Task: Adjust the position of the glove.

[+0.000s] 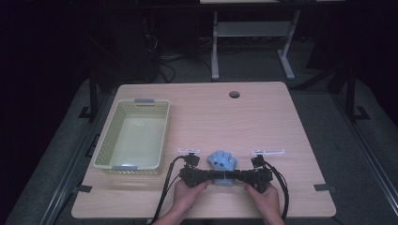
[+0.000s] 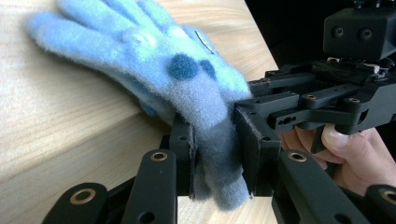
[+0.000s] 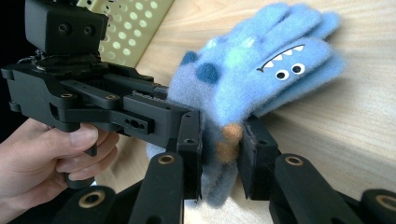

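A fuzzy light-blue knitted glove (image 1: 221, 161) with darker blue spots, a stitched monster face of two round eyes and a row of white teeth, and an orange patch near its grey cuff lies at the near middle of a pale wood-grain table (image 1: 263, 117), its fingers fanned away from the person. The black left gripper (image 2: 214, 154) has its two jaws clamped on the cuff from one side, the fabric bunched between the pads; the black right gripper (image 3: 219, 154) has its jaws pressed on the same cuff from the other side. Both tools meet nose to nose at the cuff, each held in a bare hand (image 1: 187, 193) with a cable trailing off the near edge. A pale yellow-green perforated plastic basket (image 1: 109, 154) with grey handle clips stands well apart at the table's left. A round grommet hole (image 1: 234, 94) sits near the far edge. Beyond, the room is dark, with grey carpet and the white legs of another desk (image 1: 215, 47). No legible writing can be made out.
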`<action>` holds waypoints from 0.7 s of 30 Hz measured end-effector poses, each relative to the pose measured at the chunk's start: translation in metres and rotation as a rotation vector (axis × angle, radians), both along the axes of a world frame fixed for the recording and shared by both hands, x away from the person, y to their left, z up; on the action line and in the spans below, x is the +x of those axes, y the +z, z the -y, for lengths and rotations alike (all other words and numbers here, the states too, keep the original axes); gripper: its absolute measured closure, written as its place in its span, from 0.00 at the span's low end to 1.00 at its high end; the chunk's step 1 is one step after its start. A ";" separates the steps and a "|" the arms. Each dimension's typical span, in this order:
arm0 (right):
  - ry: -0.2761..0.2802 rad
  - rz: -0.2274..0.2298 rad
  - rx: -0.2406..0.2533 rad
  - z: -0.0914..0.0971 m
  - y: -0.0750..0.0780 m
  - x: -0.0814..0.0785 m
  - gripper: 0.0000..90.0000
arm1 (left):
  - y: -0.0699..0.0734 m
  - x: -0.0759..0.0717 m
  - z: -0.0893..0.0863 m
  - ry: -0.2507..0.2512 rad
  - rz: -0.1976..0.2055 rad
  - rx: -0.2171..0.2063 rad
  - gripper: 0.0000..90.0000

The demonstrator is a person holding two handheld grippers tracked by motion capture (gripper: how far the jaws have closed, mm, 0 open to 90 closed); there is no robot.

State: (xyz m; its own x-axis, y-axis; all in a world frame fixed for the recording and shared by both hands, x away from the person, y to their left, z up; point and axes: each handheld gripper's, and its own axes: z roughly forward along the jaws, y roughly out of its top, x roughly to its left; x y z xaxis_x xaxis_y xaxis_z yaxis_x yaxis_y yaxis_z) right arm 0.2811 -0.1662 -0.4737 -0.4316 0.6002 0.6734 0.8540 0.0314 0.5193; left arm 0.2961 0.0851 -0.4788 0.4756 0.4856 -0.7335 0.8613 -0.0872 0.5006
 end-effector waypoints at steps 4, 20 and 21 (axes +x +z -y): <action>-0.002 0.003 0.016 0.000 0.004 0.000 0.80 | 0.005 0.000 -0.001 -0.007 0.015 0.000 0.76; 0.009 0.087 0.048 -0.008 0.045 0.009 0.80 | 0.051 0.012 -0.013 -0.030 0.094 -0.014 0.76; 0.009 0.091 0.051 -0.008 0.047 0.010 0.80 | 0.054 0.012 -0.014 -0.025 0.099 -0.018 0.76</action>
State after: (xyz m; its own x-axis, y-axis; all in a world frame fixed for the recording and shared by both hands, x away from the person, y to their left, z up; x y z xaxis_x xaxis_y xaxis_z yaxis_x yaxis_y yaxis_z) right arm 0.2907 -0.1580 -0.4262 -0.4973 0.5622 0.6609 0.8032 0.0104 0.5956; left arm 0.3083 0.0993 -0.4248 0.5579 0.4600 -0.6908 0.8053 -0.0987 0.5846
